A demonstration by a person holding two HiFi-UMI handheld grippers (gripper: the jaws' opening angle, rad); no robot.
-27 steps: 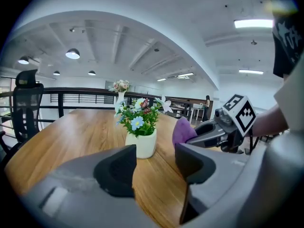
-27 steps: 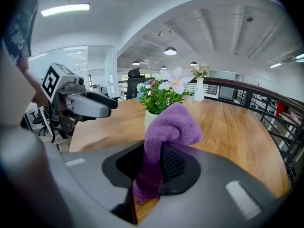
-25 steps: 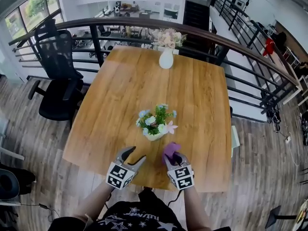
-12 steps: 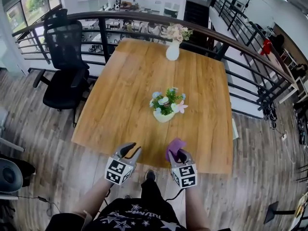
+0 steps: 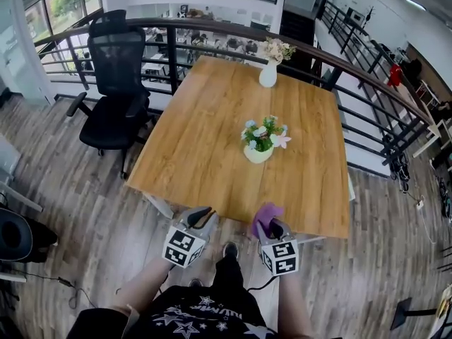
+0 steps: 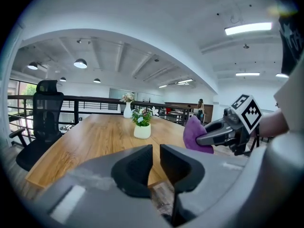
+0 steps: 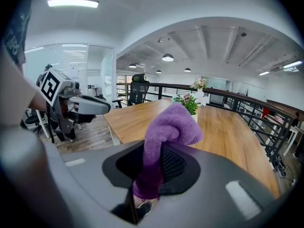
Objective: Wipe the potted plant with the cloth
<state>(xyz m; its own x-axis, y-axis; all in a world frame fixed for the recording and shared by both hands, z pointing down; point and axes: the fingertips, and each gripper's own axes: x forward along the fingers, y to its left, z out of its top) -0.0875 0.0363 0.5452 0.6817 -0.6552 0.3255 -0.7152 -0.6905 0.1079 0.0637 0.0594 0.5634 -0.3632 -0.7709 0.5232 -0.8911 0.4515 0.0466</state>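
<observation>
Both grippers have backed off past the worktop (image 5: 205,133) edge since earlier. The left gripper (image 5: 201,216) has just been closing its jaws, now a narrow empty gap. The right gripper (image 5: 270,226) clamps the purple cloth (image 5: 267,214). The potted plant (image 5: 259,141) sits mid-worktop, well apart.

Black office chair (image 5: 116,83) beside wooden table (image 5: 205,140); white flower vase (image 5: 268,75) at far edge.

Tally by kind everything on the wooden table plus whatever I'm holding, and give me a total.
Potted plant: 1
Vase of flowers: 1
Purple cloth: 1
Hand-held grippers: 2, the left hand-held gripper and the right hand-held gripper
Total: 5
</observation>
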